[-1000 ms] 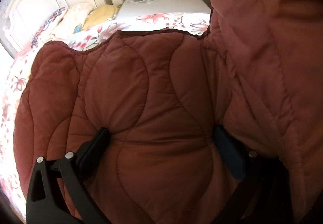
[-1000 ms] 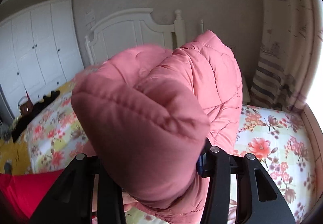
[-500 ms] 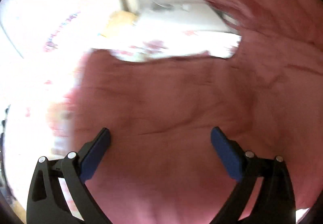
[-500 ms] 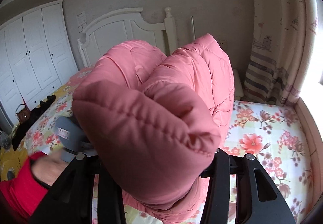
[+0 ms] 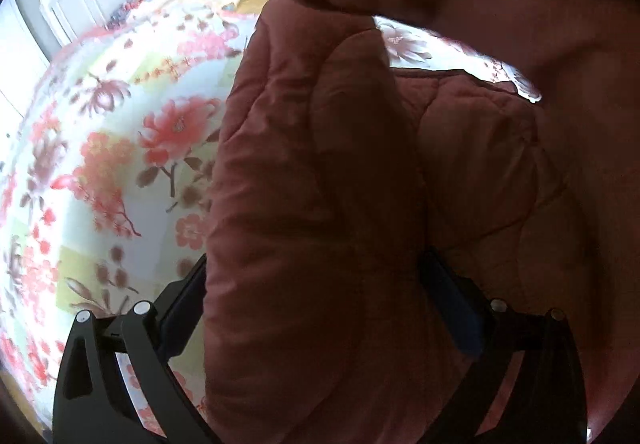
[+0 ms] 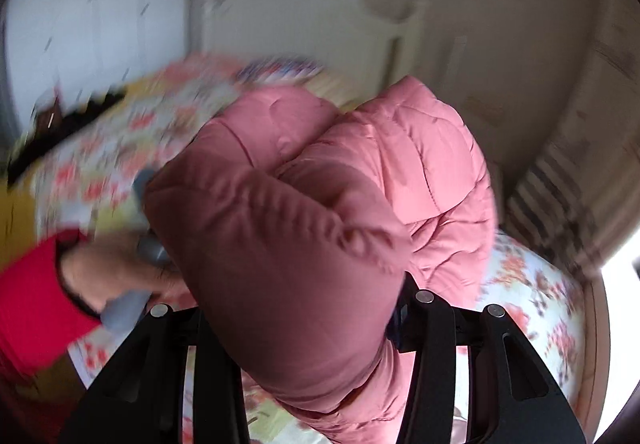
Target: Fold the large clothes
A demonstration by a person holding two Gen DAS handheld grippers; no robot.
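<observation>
A large pink quilted puffer jacket [image 6: 328,204] hangs bunched over the flowered bed. My right gripper [image 6: 300,308] is shut on a thick fold of it; the fabric hides the fingertips. In the left wrist view the jacket [image 5: 320,204] fills the middle and right, looking dark reddish in shadow. My left gripper [image 5: 316,284] has a thick roll of the jacket between its wide-set jaws; the blue pad [image 5: 456,308] on the right presses against the cloth. More jacket hangs across the top of that view.
The bed's flowered sheet [image 5: 112,172] lies below and to the left. A white headboard [image 6: 304,4] and pillows stand behind. My left hand in a red sleeve [image 6: 36,292] holds the other gripper's grey handle. A striped curtain [image 6: 560,196] hangs at the right.
The left gripper has swung left, and the bed sheet now shows beside a rolled fold of jacket. The right gripper has tilted down and the view is blurred with motion. The left hand came closer.
</observation>
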